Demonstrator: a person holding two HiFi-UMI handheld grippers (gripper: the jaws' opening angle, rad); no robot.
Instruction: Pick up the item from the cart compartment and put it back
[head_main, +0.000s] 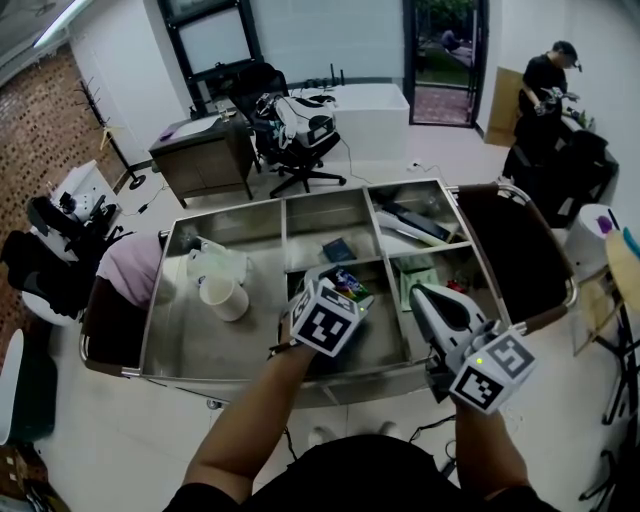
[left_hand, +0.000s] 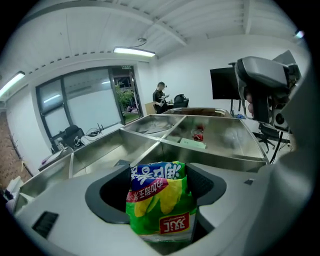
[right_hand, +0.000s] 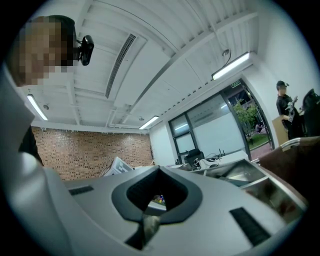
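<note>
Steel cart (head_main: 200, 340), near middle compartment: left gripper (head_main: 347, 293) tilts down over it on an outstretched forearm, jaws pinching green snack packet (left_hand: 159, 200). Right gripper (head_main: 420, 292) held level at the near rim, jaws pressed together.

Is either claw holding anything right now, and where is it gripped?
The left claw holds a green-and-blue snack packet, pinched by its two sides near the blue end. The right claw holds nothing.

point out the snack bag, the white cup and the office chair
snack bag (left_hand: 160, 200): left gripper view, on its green and yellow front, between the jaws
white cup (head_main: 226, 300): head view, on its white body, in the cart's left compartment
office chair (head_main: 304, 179): head view, on its black base, beyond the cart
</note>
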